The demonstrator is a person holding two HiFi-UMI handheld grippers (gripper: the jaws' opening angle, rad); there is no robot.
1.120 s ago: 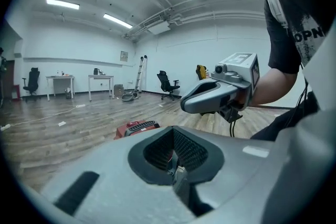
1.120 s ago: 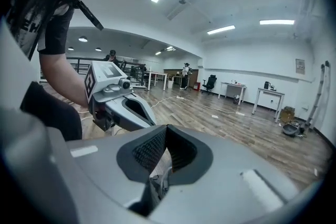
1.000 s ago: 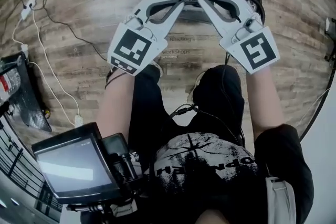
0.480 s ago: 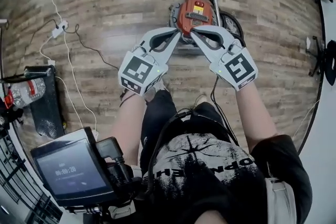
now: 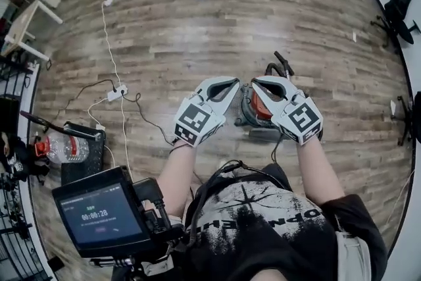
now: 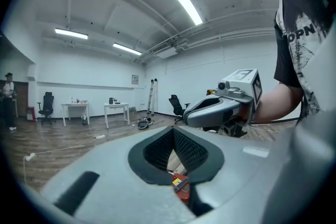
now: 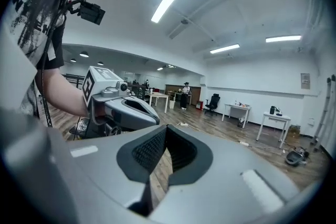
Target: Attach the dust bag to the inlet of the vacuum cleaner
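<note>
The orange and grey vacuum cleaner (image 5: 258, 107) stands on the wooden floor, far below both grippers. My left gripper (image 5: 234, 81) and right gripper (image 5: 254, 83) are held up side by side above it, tips close together, both shut with nothing between their fingers. In the left gripper view, my left gripper (image 6: 173, 130) points almost level. A sliver of the vacuum (image 6: 181, 189) shows through its jaw gap, and the right gripper (image 6: 223, 107) is beside it. The right gripper view shows my right gripper (image 7: 165, 127) with the left gripper (image 7: 123, 106) alongside. No dust bag shows in any view.
A white power strip (image 5: 116, 94) with trailing cables lies on the floor to the left. A water bottle (image 5: 63, 148) and a black case (image 5: 83, 156) are near it. A monitor (image 5: 99, 217) hangs at my waist. Desks (image 6: 86, 109), a ladder (image 6: 153, 95) and office chairs (image 5: 398, 4) stand around the room.
Both grippers have risen well above the vacuum cleaner, staying shut and side by side. The head view has pulled back, so the vacuum looks smaller and more floor shows.
</note>
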